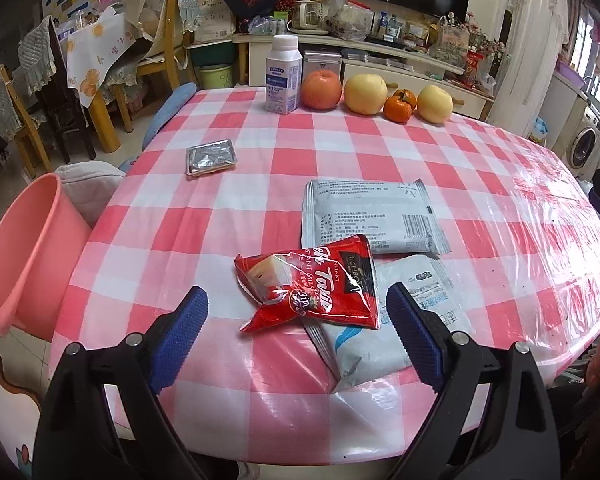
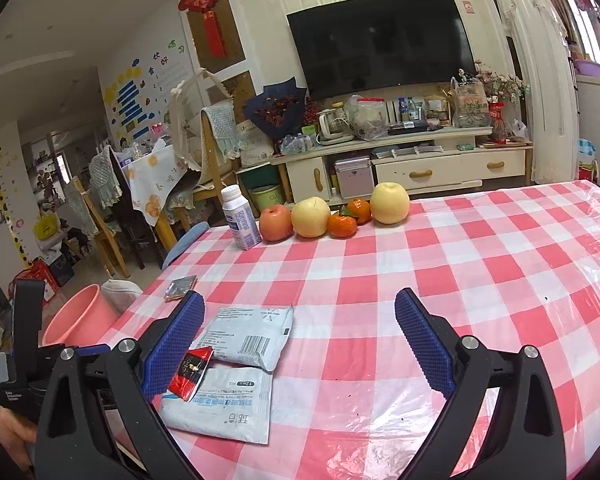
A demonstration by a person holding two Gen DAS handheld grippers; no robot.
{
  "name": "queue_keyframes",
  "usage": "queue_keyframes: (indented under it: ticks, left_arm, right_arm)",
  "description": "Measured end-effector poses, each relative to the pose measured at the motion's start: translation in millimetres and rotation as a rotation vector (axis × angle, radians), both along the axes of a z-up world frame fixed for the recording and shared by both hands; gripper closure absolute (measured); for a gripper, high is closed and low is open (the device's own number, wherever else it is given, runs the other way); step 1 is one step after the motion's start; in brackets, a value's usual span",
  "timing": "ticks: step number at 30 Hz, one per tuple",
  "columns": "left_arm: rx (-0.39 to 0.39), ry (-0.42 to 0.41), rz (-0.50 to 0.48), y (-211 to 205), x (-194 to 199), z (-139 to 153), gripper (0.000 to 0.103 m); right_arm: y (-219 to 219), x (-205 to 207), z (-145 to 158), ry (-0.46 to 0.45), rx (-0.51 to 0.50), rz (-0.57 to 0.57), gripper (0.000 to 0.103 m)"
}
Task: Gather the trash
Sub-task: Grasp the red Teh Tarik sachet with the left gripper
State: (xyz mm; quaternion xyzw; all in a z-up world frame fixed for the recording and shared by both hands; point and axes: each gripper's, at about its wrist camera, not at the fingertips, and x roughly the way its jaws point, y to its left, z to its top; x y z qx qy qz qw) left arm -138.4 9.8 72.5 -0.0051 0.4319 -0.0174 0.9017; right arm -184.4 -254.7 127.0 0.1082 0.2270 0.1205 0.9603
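Observation:
A red snack wrapper lies on the pink checked table, over two white-grey packets: one behind and one nearer. A small silver foil pack lies further left. My left gripper is open, just short of the red wrapper, its fingers either side of it. My right gripper is open and empty above the table; the red wrapper and the packets lie by its left finger. A pink bin stands left of the table.
At the far edge stand a white bottle, a red apple, two yellow pears and two mandarins. Chairs and a second table stand to the left, a TV cabinet behind.

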Motion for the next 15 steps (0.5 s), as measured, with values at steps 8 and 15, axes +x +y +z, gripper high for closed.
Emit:
queue_keyframes:
  ticks: [8, 15]
  left_arm:
    - [-0.010, 0.032, 0.030, -1, 16, -21, 0.012]
    - [-0.037, 0.051, 0.068, 7, 30, -34, 0.012]
  right_arm:
    - [10, 13, -11, 0.044, -0.051, 0.003, 0.008]
    - [22, 31, -24, 0.113, -0.083, 0.035, 0.008]
